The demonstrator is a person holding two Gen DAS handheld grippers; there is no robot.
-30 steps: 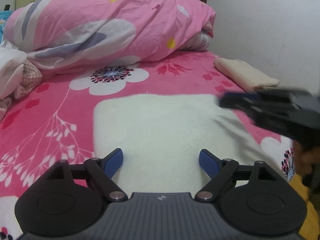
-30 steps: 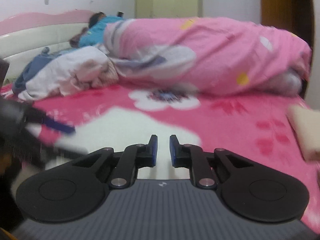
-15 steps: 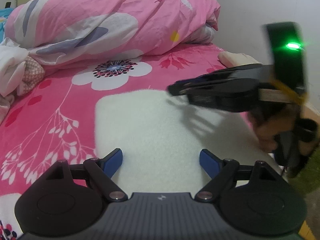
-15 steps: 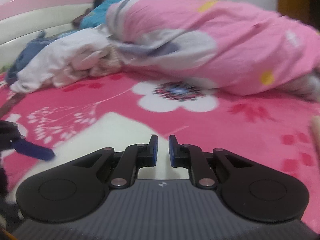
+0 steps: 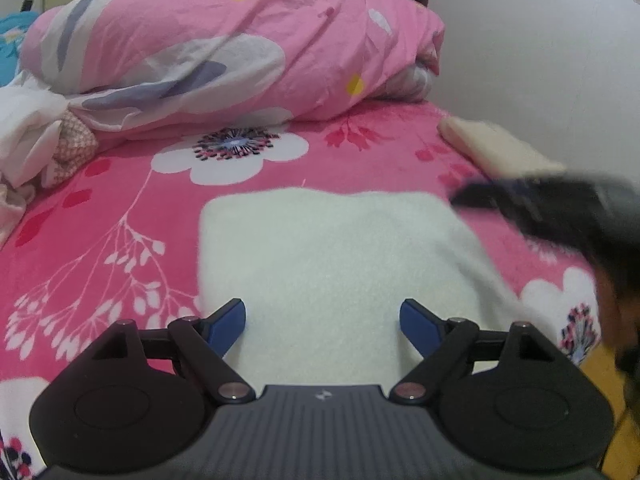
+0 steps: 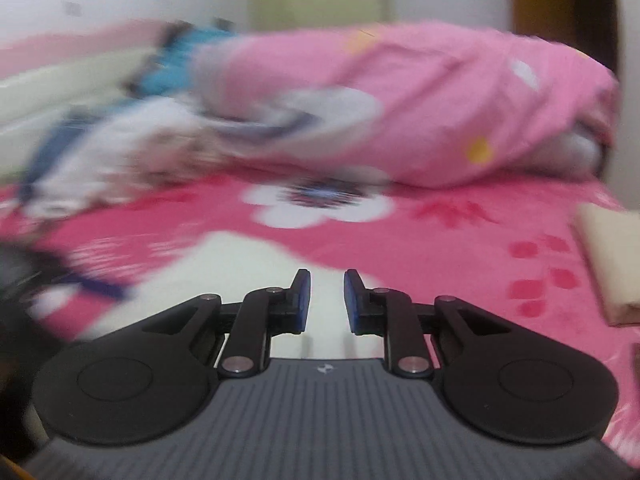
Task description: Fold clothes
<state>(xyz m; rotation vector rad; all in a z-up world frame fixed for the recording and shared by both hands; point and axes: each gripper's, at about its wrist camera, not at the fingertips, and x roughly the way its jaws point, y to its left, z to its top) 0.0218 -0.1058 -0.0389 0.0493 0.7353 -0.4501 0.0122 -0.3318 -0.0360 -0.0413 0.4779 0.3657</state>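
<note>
A white fluffy garment [image 5: 332, 248] lies flat, folded to a rough rectangle, on the pink flowered bed [image 5: 100, 216]. My left gripper [image 5: 323, 316] hovers over its near edge, open wide, with nothing between the blue pads. At the garment's right side my right gripper [image 5: 480, 198] shows as a dark blur, off the fabric. In the right wrist view the right gripper [image 6: 327, 300] points across the garment [image 6: 240, 264]; its jaws are opening, a narrow gap, nothing between them. A blurred blue finger [image 6: 100, 286] of the left gripper shows at the left.
A rolled pink duvet [image 5: 240, 52] fills the far end of the bed. A folded cream cloth [image 5: 496, 148] lies by the right wall. Crumpled white clothes [image 5: 28, 136] pile up at the left. Yellowish floor [image 5: 608, 380] shows past the bed's right edge.
The right gripper, which hung over the white garment half a second ago, has drawn back to its right side, and its jaws have parted a little. The left gripper has stayed put.
</note>
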